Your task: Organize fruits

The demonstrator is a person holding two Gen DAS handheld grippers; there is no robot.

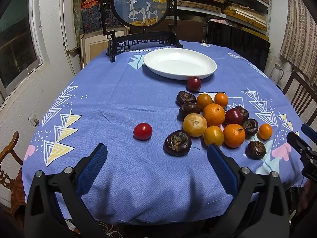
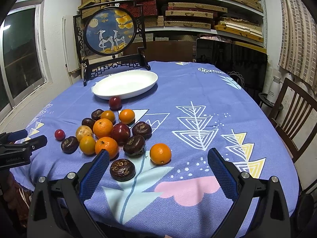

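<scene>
A pile of fruit lies on the blue tablecloth: oranges [image 1: 214, 114] [image 2: 103, 128], dark water chestnuts [image 1: 177, 142] [image 2: 122, 170] and dark red plums [image 1: 194, 83] [image 2: 115, 103]. A small red tomato [image 1: 142, 131] [image 2: 59, 134] sits apart to the left of the pile. An empty white oval plate [image 1: 179, 63] [image 2: 125, 84] stands behind the fruit. My left gripper [image 1: 157, 151] is open and empty, near the front edge, short of the tomato and a chestnut. My right gripper [image 2: 158, 156] is open and empty, just before a chestnut and a lone orange [image 2: 160, 153].
A framed round deer picture on a black stand [image 1: 141, 6] [image 2: 111, 33] stands at the table's back. A dark screen [image 2: 231, 59] leans behind the table. Wooden chairs [image 2: 293, 119] [image 1: 8, 152] stand at both sides. The tablecloth [image 2: 198, 91] edge drops off in front.
</scene>
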